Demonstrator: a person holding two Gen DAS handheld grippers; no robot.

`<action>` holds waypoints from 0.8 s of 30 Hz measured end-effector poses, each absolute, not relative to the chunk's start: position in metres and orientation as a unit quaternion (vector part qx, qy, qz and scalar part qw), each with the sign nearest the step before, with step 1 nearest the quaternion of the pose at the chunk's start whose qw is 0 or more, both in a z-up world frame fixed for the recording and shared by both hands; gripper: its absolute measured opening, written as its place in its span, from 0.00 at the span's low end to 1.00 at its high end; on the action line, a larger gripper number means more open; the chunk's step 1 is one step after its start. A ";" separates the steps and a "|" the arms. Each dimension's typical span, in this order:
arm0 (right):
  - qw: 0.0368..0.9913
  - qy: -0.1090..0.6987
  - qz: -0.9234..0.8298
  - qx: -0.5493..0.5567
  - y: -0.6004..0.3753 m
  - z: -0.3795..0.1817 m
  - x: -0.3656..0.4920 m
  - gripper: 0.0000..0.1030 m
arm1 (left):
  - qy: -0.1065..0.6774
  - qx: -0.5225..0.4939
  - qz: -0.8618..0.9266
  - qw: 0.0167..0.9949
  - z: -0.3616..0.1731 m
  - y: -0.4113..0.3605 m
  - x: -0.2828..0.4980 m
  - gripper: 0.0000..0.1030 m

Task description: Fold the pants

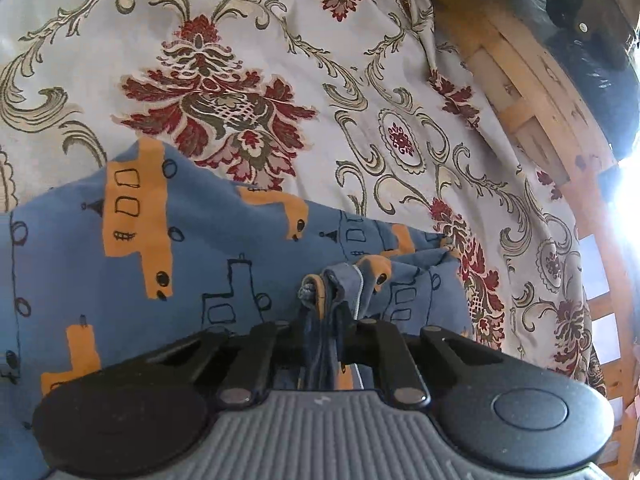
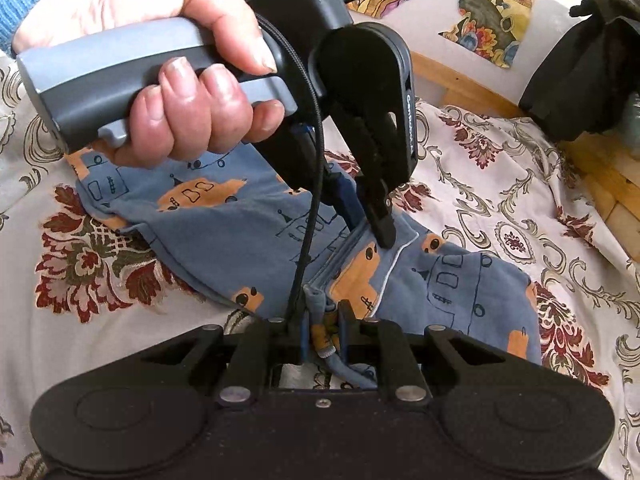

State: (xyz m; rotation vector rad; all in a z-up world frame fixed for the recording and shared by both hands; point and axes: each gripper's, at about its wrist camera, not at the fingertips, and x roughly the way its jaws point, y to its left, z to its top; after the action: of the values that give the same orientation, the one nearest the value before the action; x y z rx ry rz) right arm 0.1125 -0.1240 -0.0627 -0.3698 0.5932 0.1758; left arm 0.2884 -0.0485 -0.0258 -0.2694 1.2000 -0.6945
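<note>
Blue pants (image 1: 192,248) with orange submarine prints lie on a patterned bedspread (image 1: 328,80). My left gripper (image 1: 324,320) is shut on a bunched edge of the pants, and fabric sticks up between its fingers. Seen from the right wrist, the pants (image 2: 224,216) are spread across the middle. There my right gripper (image 2: 324,328) is shut on the waistband edge near a white drawstring (image 2: 394,264). The left gripper (image 2: 376,216) comes down from above, held by a hand (image 2: 192,92), and pinches the pants a little beyond my right one.
The cream bedspread (image 2: 500,184) with red floral motifs covers the whole surface. A wooden bed frame (image 1: 532,92) runs along the right edge. A black bag or garment (image 2: 584,80) rests at the far right. Colourful pictures (image 2: 488,4) hang behind.
</note>
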 end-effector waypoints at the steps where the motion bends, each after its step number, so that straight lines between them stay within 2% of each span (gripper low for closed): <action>1: 0.936 0.291 0.087 -0.179 -0.123 -0.062 0.113 0.15 | 0.552 -0.123 -0.318 0.761 -0.025 -0.047 0.289 0.11; 11: 0.934 0.292 0.127 -0.162 -0.089 -0.045 0.118 0.14 | 0.569 -0.123 -0.283 0.762 -0.018 0.004 0.297 0.11; 19: 0.923 0.301 0.168 -0.169 -0.052 -0.047 0.125 0.14 | 0.570 -0.087 -0.265 0.773 -0.019 0.035 0.295 0.12; 22: 0.920 0.307 0.172 -0.173 -0.048 -0.052 0.131 0.16 | 0.574 -0.078 -0.261 0.772 -0.022 0.033 0.298 0.15; 23: 0.920 0.307 0.174 -0.171 -0.050 -0.052 0.132 0.17 | 0.576 -0.074 -0.261 0.771 -0.022 0.032 0.299 0.19; 24: 0.921 0.305 0.175 -0.168 -0.053 -0.050 0.131 0.21 | 0.578 -0.071 -0.260 0.770 -0.021 0.032 0.300 0.23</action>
State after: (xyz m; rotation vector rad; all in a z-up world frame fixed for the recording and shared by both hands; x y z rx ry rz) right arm 0.1308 -0.0533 -0.0497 -0.3447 0.6268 0.3599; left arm 0.2999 0.0316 -0.0207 -0.1538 1.2529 -0.5645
